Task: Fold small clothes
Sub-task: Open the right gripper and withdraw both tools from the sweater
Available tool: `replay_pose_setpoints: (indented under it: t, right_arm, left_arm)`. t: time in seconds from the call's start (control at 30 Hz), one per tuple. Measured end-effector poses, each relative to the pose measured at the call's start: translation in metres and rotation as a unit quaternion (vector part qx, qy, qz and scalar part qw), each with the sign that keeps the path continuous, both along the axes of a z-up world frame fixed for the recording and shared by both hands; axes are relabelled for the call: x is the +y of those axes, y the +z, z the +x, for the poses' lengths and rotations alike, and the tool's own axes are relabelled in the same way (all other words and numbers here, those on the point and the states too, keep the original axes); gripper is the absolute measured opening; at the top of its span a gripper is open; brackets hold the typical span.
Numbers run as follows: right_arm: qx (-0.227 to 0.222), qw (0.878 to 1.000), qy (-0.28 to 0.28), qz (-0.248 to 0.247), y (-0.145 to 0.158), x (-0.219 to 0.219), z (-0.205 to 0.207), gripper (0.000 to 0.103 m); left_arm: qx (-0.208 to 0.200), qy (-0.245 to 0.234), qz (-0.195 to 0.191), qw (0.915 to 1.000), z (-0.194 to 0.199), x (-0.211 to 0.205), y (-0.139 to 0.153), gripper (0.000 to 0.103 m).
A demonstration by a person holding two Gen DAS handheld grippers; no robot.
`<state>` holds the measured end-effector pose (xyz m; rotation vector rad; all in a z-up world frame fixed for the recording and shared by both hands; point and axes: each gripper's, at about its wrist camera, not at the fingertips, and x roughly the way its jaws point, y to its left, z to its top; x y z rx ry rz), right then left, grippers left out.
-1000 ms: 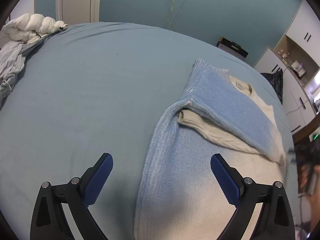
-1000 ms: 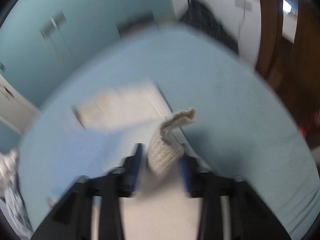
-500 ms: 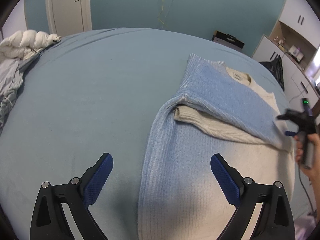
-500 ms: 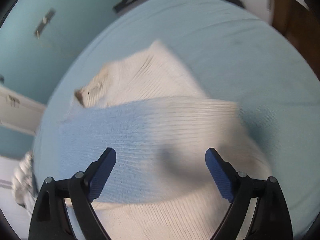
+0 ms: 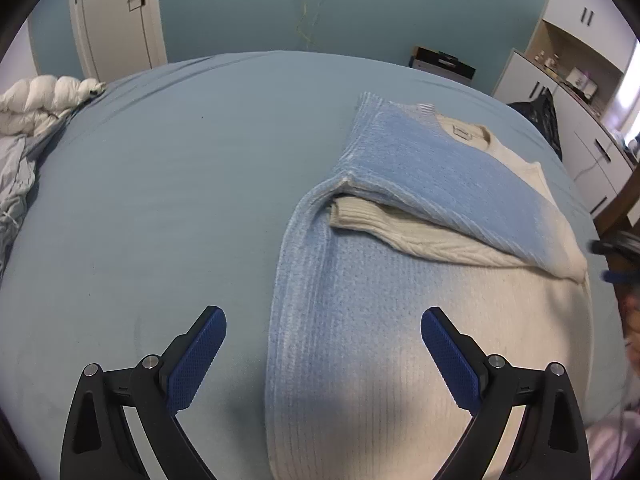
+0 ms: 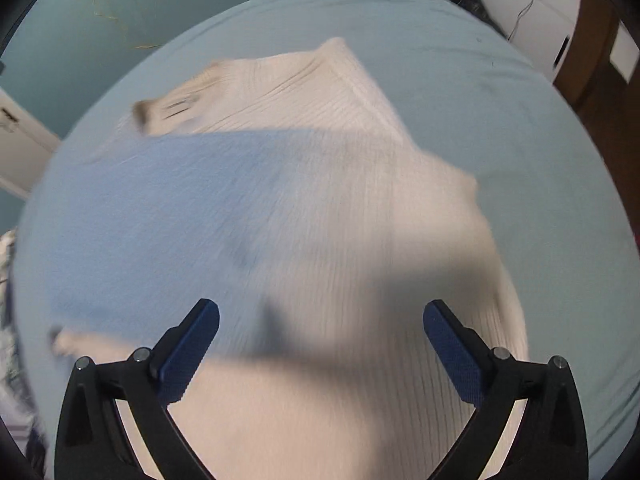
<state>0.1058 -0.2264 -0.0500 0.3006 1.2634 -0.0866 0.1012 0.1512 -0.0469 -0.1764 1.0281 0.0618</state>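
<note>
Both my grippers are empty right now: left gripper [image 5: 323,350] gaping wide over the sweater's [image 5: 400,320] blue edge, right gripper [image 6: 321,342] jaws opening, nothing between them. The sweater lies flat on the bed [image 5: 160,200], sleeves crossed over its chest. Next, I reckon, grab the hem and fold upward.

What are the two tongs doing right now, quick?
Left tongs: open, holding nothing, above the blue-and-cream knitted sweater.
Right tongs: jaws opening, nothing between them, sweater lying below.
</note>
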Motion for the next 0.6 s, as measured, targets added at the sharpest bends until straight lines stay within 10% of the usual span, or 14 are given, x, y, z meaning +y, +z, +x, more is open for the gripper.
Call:
replay_pose_setpoints:
  t: [0.27, 0.6]
  right_arm:
    - [-0.042, 0.996, 0.011, 0.082, 0.101, 0.001, -0.106, 0.1]
    - [-0.057, 0.995, 0.007, 0.083, 0.131, -0.021, -0.216, 0.1]
  left_arm:
    - [-0.003, -0.012, 0.047, 0.9988, -0.031, -0.013, 0.01, 0.099]
    - [-0.022, -0.031, 0.071, 0.9968, -0.099, -0.019, 0.047, 0.099]
